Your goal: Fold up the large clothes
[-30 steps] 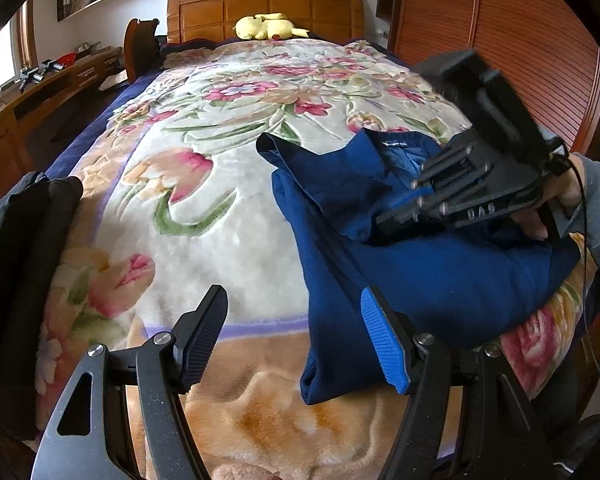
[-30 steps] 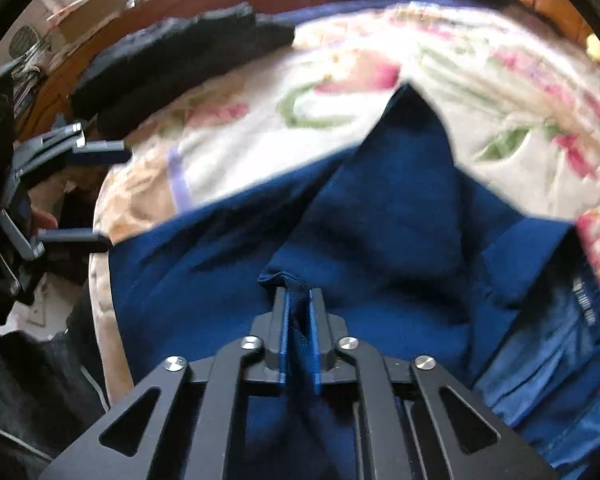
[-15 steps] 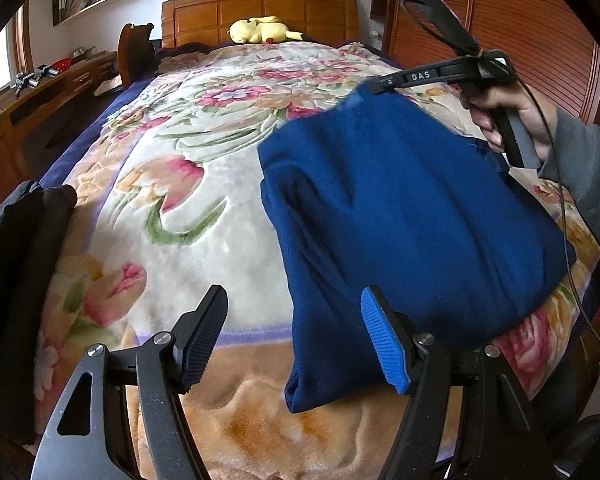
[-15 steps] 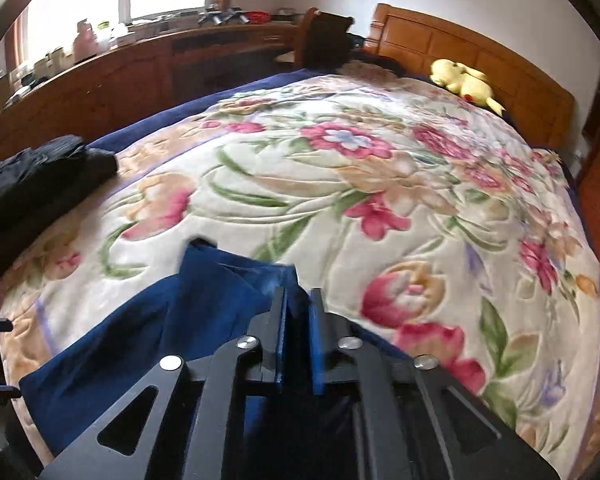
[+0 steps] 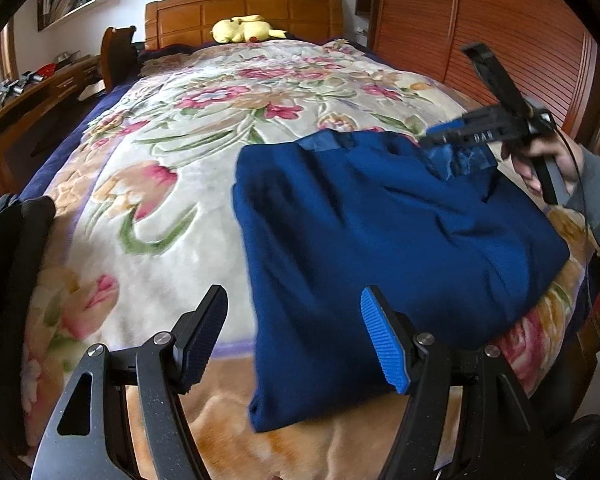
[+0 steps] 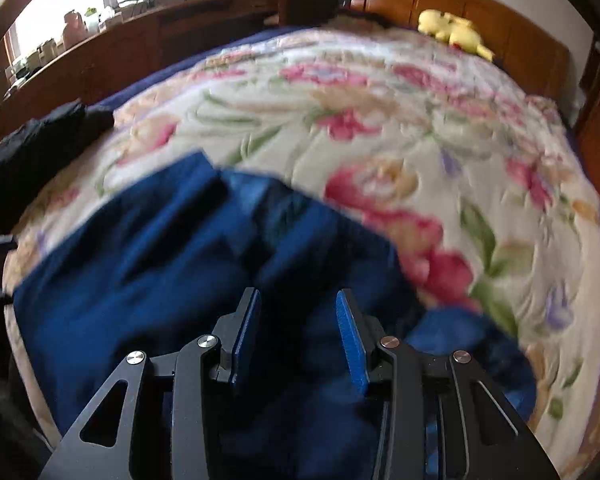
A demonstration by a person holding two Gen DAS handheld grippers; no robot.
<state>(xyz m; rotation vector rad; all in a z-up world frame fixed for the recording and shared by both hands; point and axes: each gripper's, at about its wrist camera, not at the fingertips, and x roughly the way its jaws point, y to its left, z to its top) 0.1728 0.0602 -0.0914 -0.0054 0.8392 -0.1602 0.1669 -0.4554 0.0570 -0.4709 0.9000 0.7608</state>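
A dark blue garment lies folded over on the floral blanket, near the foot of the bed. My left gripper hangs open above the garment's near left edge, with nothing between its pads. A hand holds my right gripper over the garment's far right corner. In the right wrist view the right gripper has its jaws opening just above the blue garment. The pads do not press on the cloth, and this view is blurred.
Black clothing is heaped at the bed's left edge. A yellow plush toy rests against the wooden headboard. A wooden desk runs along the left, and slatted wardrobe doors stand on the right.
The right gripper carried a held fold of the blue garment over toward the headboard, laid it flat, and its jaws parted off the cloth. The left gripper has barely moved.
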